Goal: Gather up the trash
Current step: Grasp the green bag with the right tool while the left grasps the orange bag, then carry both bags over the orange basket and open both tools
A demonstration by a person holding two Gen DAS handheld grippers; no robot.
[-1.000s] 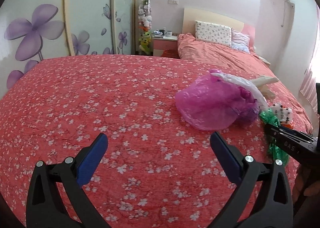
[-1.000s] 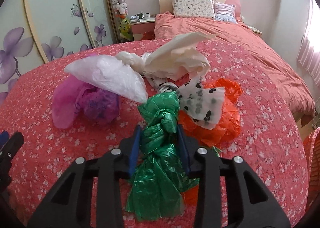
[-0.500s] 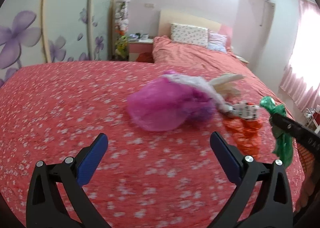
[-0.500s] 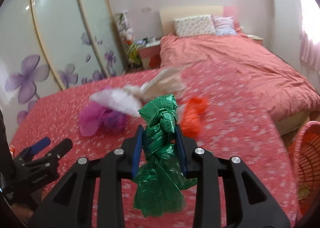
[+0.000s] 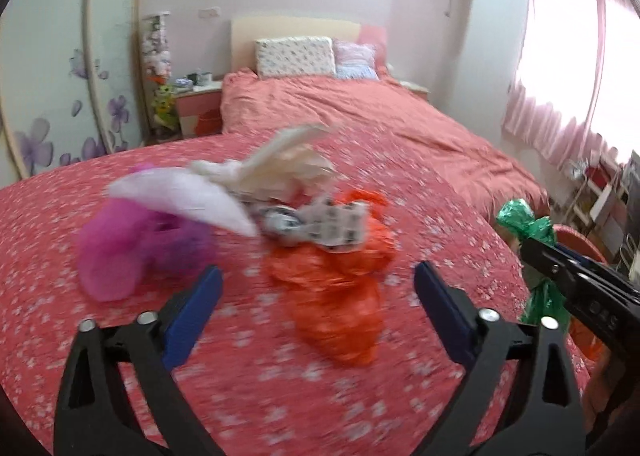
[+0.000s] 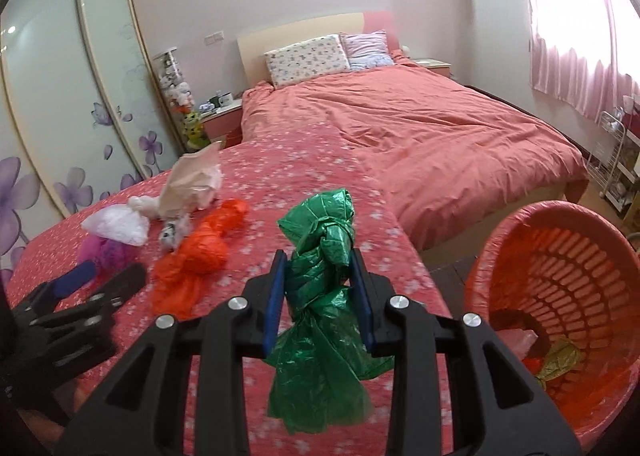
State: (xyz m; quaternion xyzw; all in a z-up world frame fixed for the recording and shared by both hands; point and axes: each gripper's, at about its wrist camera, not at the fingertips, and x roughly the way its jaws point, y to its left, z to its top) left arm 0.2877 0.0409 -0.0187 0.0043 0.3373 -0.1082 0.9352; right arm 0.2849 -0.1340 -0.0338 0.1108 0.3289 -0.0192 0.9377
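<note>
Right wrist view is showing my right claw [image 6: 320, 296] pinching a knotted green bag [image 6: 320, 288] by its twisted neck, low in the centre of the frame, the blue pads pressing in on both sides and the crinkled tail hanging loose beneath. To the lower right of the frame the orange basket [image 6: 516, 252] is gaping toward me, with a few scraps already lying in its bottom, so I am judging part of the collecting as done. The green bag is hanging over the edge of the bed [image 6: 360, 184], not yet over the basket.

Looking through the left wrist view, my left claw [image 5: 316, 304] is closing from a wide spread, with nothing pressed between the pads; the orange bag [image 5: 340, 296] is lying on the bedspread just beyond it, in the centre of the frame. Past that, toward the upper left, I am seeing a black-spotted white scrap [image 5: 336, 222] touching the orange bag, then a cream bag [image 5: 288, 164], a white bag [image 5: 180, 196] and a magenta bag [image 5: 120, 248], all bunched close together and blurred.

So I am reckoning one bag in hand and at least five pieces left on the bed.
</note>
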